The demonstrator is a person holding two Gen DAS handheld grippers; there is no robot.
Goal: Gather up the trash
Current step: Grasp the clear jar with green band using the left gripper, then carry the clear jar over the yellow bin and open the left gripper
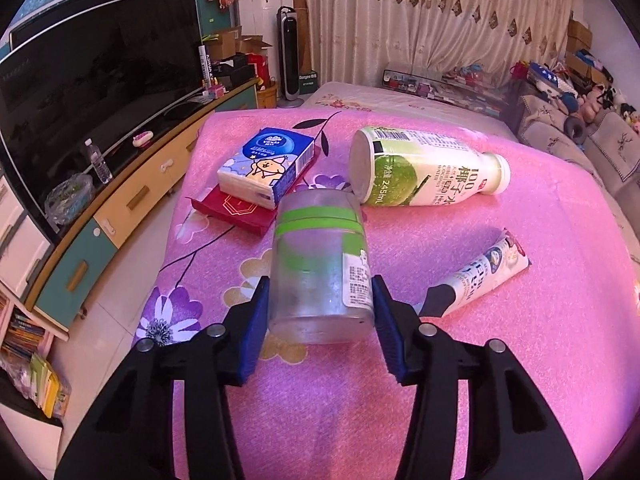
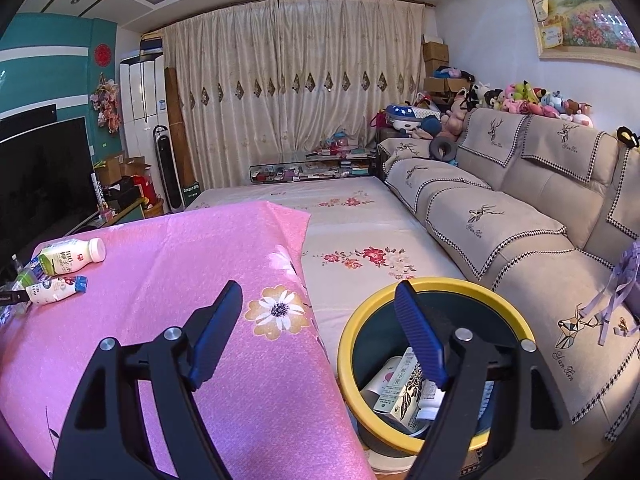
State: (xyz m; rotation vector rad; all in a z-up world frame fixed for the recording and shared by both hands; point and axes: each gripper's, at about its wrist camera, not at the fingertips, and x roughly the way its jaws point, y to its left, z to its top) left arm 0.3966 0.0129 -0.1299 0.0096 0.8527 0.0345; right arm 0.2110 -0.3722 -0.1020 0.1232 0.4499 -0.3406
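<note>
Jar [image 1: 320, 268] — between left gripper [image 1: 318, 300] pads

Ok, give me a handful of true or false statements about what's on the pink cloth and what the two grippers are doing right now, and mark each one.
1. The clear jar with green tape sits between the left gripper pads. True.
2. The coconut water bottle stands upright. False: it lies on its side on the pink cloth.
3. The right gripper carries a bottle. False: its jaws are open with nothing between them.
4. The yellow-rimmed bin already holds some items. True.
5. The tissue pack rests on top of the red box. True.
6. The tube is inside the bin. False: it lies on the pink cloth, right of the jar.
</note>
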